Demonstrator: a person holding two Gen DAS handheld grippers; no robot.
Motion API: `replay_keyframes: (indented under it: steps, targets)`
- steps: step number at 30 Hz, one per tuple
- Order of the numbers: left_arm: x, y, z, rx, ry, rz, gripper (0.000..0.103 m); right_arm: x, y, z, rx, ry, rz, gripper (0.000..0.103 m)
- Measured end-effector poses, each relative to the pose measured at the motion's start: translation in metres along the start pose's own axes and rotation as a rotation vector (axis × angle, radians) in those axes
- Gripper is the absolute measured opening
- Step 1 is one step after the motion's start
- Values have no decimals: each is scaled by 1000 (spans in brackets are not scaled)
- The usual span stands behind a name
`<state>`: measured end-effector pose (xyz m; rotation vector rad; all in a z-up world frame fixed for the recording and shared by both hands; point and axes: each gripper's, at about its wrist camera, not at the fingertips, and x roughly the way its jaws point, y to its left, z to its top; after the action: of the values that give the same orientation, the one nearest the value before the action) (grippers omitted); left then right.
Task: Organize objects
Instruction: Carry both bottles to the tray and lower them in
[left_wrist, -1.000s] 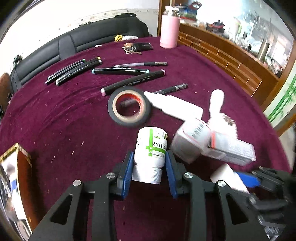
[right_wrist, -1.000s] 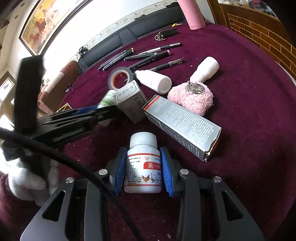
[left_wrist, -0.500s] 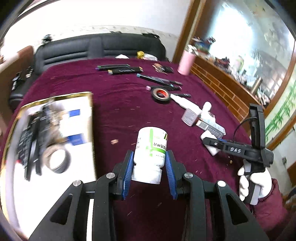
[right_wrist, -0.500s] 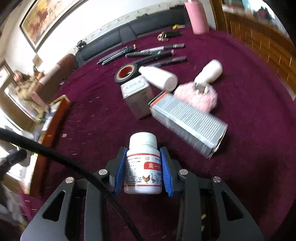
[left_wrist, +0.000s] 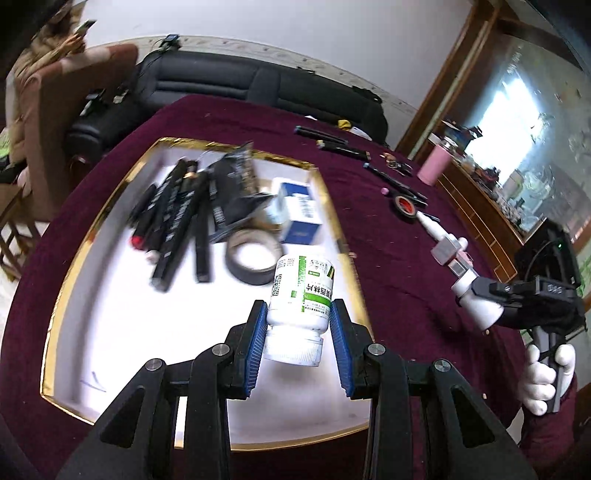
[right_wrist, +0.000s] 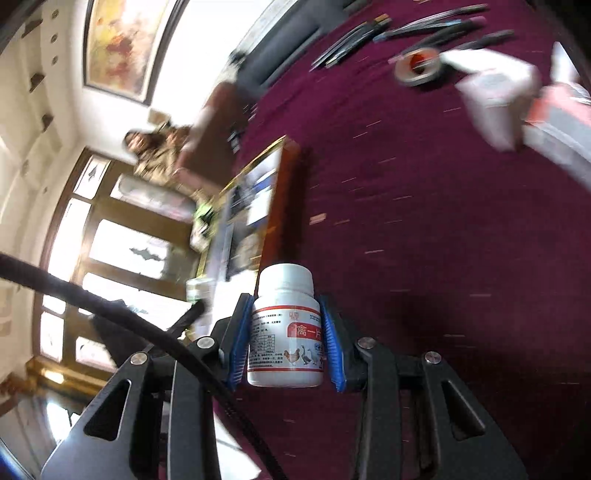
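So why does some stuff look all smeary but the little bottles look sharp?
Left wrist view: the green-label bottle is crisp between the left gripper fingers, while the markers in the tray smear. Right wrist view: the red-label bottle is sharp in the right gripper; the tape roll and boxes streak.

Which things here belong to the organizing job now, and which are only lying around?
In the job:
- green-label bottle, clamped in the left gripper over the gold-rimmed tray
- red-label bottle, clamped in the right gripper

Lying about:
- tape roll on the cloth
- pink flask
- black sofa
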<state>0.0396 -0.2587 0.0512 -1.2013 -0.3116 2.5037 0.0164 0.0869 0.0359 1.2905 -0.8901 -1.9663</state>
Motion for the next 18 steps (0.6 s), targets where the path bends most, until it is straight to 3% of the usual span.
replay_keyframes:
  steps: [3,7,14,18]
  targets:
    - [3,19,-1,-27,16,8,29,40,29,3,-29,61,27,34]
    - [12,29,-1,-31,42,15,29,88,60,3,-87,116,-11,34]
    - [33,36,2,-45,87,1,29,159,90,9,-194,151,-233,34]
    - [40,38,2,-68,93,-16,29,173,92,13,-252,130,-360,34]
